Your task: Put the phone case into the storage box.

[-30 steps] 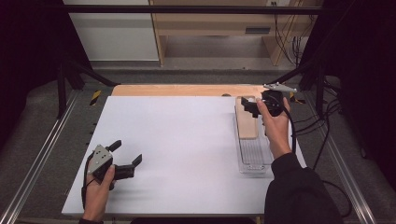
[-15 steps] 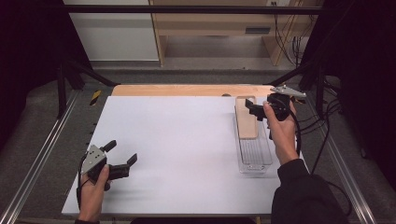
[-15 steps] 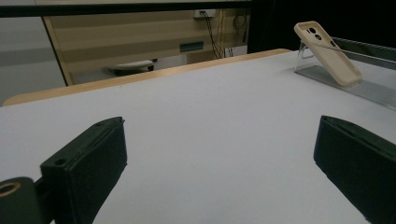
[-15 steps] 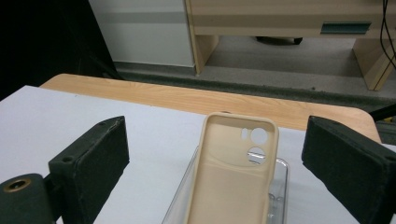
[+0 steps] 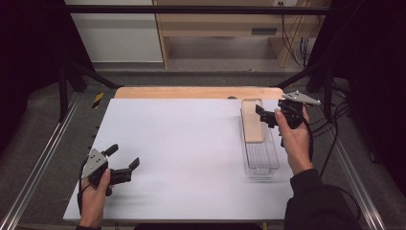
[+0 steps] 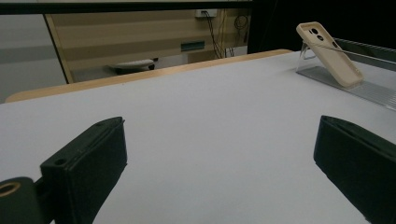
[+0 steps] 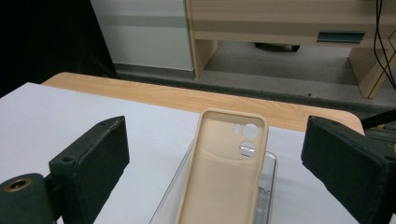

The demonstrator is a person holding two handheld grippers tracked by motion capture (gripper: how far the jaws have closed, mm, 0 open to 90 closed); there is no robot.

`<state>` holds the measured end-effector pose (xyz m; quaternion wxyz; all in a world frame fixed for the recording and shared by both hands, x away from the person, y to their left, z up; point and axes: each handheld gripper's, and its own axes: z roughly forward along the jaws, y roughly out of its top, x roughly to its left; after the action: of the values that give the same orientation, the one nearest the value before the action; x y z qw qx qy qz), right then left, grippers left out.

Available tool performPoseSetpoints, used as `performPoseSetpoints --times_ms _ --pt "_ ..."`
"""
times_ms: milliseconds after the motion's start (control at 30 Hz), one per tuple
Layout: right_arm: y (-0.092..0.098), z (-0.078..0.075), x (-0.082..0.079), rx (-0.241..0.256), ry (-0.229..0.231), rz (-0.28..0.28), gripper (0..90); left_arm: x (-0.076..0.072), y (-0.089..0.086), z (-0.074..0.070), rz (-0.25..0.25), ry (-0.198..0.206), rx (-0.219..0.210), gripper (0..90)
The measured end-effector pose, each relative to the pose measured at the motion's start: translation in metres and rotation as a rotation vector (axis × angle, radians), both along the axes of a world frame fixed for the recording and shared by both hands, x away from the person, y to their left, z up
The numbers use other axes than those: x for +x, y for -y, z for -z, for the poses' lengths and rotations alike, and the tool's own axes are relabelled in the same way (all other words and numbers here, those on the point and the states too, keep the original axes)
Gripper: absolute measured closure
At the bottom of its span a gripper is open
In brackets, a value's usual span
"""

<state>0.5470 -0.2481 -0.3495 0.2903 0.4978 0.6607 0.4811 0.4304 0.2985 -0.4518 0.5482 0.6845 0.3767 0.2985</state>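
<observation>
From the high view, I saw a clear tray (image 5: 261, 160) at the right of the white counter (image 5: 191, 143), with a beige phone case (image 5: 253, 125) in its far half. My right gripper (image 5: 260, 115) hovered by the case, jaws apart and empty; my left gripper (image 5: 123, 162) sat near the counter's near-left corner, also spread.

In the left gripper view, the case (image 6: 329, 53) leaned tilted in the tray (image 6: 355, 86), far right.

In the right gripper view, the case (image 7: 224, 172) lay between my wide jaws, untouched, its hollow side up inside the tray (image 7: 268, 186).
</observation>
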Motion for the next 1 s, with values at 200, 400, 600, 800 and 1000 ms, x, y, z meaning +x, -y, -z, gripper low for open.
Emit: performPoseSetpoints --times_ms 200,400,600,800,1000 --pt "0.002 0.000 -0.004 -0.001 0.000 0.001 7.6 0.000 -0.001 0.000 -0.003 0.002 -0.005 2.2" --pt "0.002 -0.004 -0.008 0.004 0.011 -0.006 7.6 -0.001 -0.002 -0.001 -0.004 0.003 -0.005 2.2" --pt "0.005 -0.006 -0.013 0.007 0.023 -0.008 7.3 -0.002 -0.005 -0.001 -0.010 0.005 -0.016 2.1" --pt "0.008 -0.007 -0.019 0.007 0.037 -0.007 6.6 -0.002 -0.008 -0.002 -0.008 0.001 -0.012 2.1" --pt "0.012 -0.006 -0.025 0.010 0.052 -0.009 5.2 -0.003 -0.008 -0.001 -0.007 0.000 -0.015 2.1"
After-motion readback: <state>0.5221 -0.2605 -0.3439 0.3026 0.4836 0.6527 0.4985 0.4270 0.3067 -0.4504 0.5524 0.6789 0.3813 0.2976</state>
